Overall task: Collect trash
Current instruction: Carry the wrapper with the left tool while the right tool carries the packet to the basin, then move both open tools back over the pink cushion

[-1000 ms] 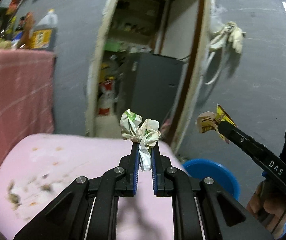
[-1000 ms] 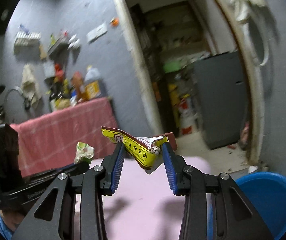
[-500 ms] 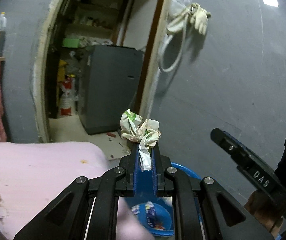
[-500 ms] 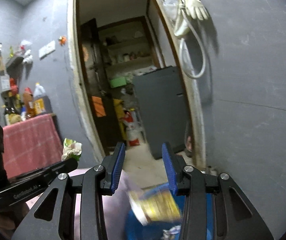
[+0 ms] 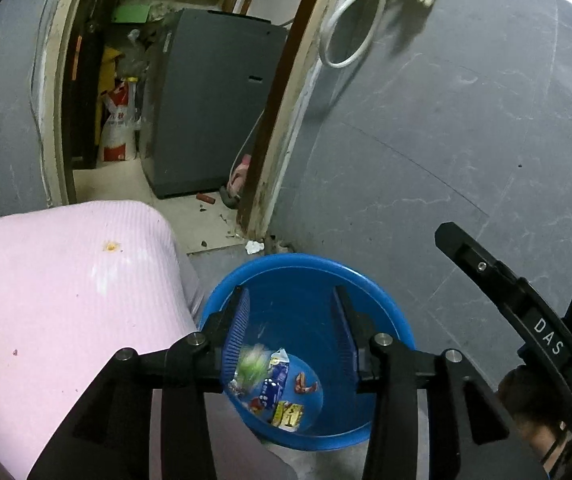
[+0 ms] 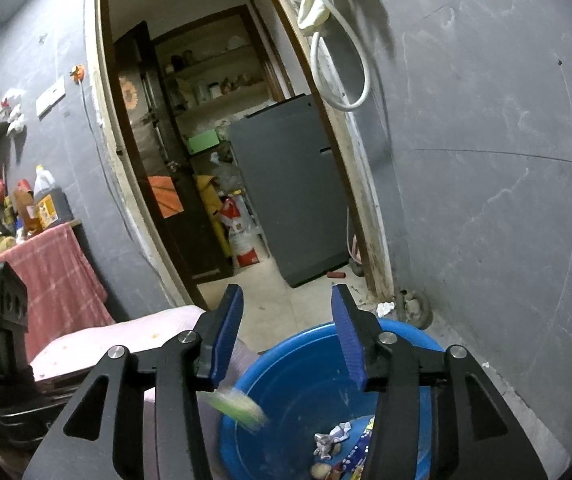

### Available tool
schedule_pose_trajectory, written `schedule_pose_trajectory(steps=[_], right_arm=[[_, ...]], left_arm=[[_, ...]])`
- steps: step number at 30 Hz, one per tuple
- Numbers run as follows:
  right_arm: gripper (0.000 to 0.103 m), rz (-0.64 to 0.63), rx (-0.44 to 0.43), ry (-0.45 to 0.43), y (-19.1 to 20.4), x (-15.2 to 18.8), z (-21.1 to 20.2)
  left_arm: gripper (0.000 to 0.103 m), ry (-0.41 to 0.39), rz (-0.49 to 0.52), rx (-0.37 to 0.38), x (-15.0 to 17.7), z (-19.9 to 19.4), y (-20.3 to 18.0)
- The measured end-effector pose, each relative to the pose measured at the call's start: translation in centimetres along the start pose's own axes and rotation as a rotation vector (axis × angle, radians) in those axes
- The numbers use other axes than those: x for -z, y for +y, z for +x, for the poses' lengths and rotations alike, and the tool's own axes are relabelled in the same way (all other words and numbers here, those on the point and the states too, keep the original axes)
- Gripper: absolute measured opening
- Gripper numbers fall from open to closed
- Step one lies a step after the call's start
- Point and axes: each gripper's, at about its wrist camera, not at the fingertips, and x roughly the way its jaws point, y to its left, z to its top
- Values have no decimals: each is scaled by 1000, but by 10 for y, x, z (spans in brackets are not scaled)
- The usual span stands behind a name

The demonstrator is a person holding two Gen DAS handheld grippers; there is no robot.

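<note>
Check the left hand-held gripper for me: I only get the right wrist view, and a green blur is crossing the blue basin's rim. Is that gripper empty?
Observer: Yes. The left hand-held gripper has just been opening its jaws. Nothing is pressed between the pads, and it hangs over the blue basin.
Operator: Where is the green piece?
Observer: The crumpled green-and-white wrapper, blurred, is inside the basin's outline, beside the gripper's left finger.
Operator: My own finger hides part of the basin floor. Is a yellow packet in there?
Observer: Yes, a yellow packet lies on the floor, next to a blue sachet.
</note>
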Motion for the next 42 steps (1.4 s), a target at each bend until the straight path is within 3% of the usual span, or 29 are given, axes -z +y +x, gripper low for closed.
schedule_pose_trajectory(steps=[4, 11, 15, 19, 21, 25, 38, 42], right_arm=[[48, 1, -4, -6, 2, -1, -1], [56, -35, -33, -46, 24, -7, -11], [74, -61, -65, -72, 44, -11, -17], [82, -93, -106, -95, 70, -16, -22], [87, -112, -128, -106, 85, -18, -25], [102, -152, -180, -129, 120, -18, -29], [103, -281, -359, -181, 236, 18, -37], [103, -321, -405, -158, 262, 33, -34]], left_arm=[[40, -13, -12, -17, -1, -9, 6], [59, -117, -46, -77, -3, -57, 28], [77, -204, -69, -128, -7, -94, 42], [85, -282, -88, -189, -7, -135, 59], [96, -314, -93, -224, -6, -155, 66], [98, -389, -113, -296, 3, -194, 83], [99, -482, -93, -581, 53, -285, 143], [99, -485, -88, -647, 73, -299, 159]])
